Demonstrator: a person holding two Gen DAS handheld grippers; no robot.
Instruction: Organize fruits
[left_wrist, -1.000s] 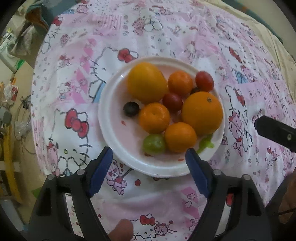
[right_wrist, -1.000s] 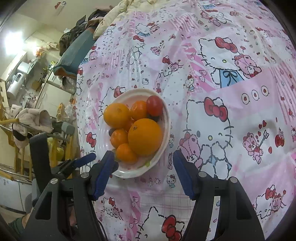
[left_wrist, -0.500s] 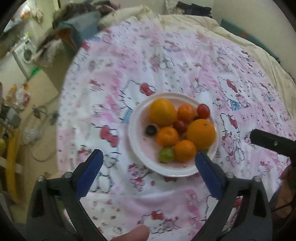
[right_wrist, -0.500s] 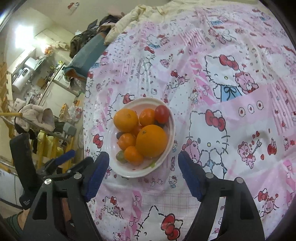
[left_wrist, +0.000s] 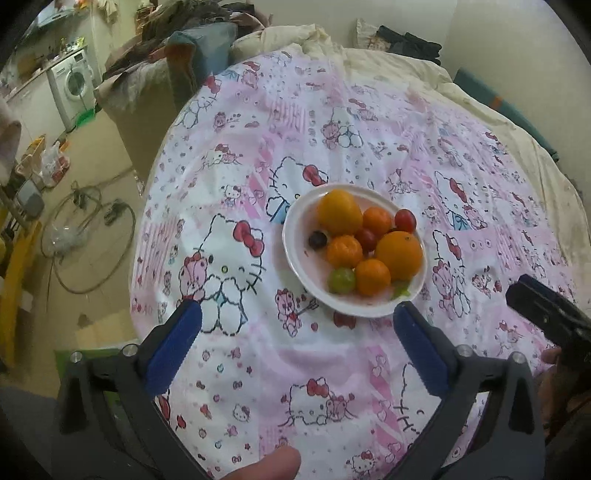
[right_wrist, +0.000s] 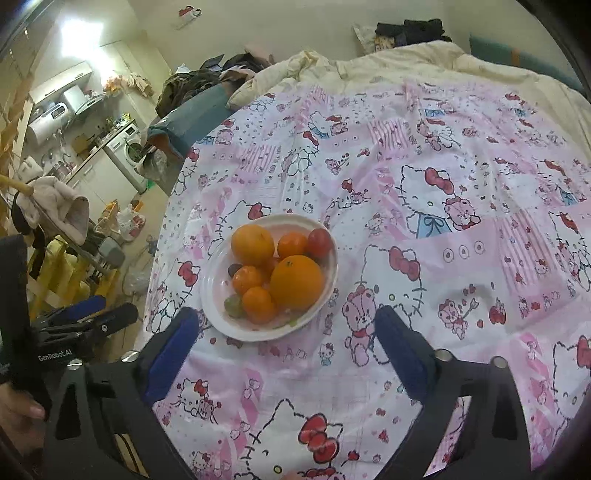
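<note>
A white plate (left_wrist: 295, 254) (right_wrist: 214, 295) on the pink cartoon-print cloth holds two large oranges (left_wrist: 399, 254) (right_wrist: 296, 282), several small tangerines (left_wrist: 344, 251), red cherry tomatoes (left_wrist: 405, 220), a dark grape (left_wrist: 317, 239) and a green grape (left_wrist: 341, 279). My left gripper (left_wrist: 295, 317) is open and empty, held above the cloth short of the plate. My right gripper (right_wrist: 286, 321) is open and empty, also short of the plate. The other gripper shows at each view's edge.
The cloth covers a round table (left_wrist: 221, 184) whose left edge drops to the floor. A washing machine (left_wrist: 72, 86), cables and clutter lie at the left. A cream quilt (right_wrist: 406, 62) and clothes lie at the back.
Both grippers have pulled back and up from the plate, which now looks smaller and farther. The left gripper's jaws have spread wider. The fruits have not moved.
</note>
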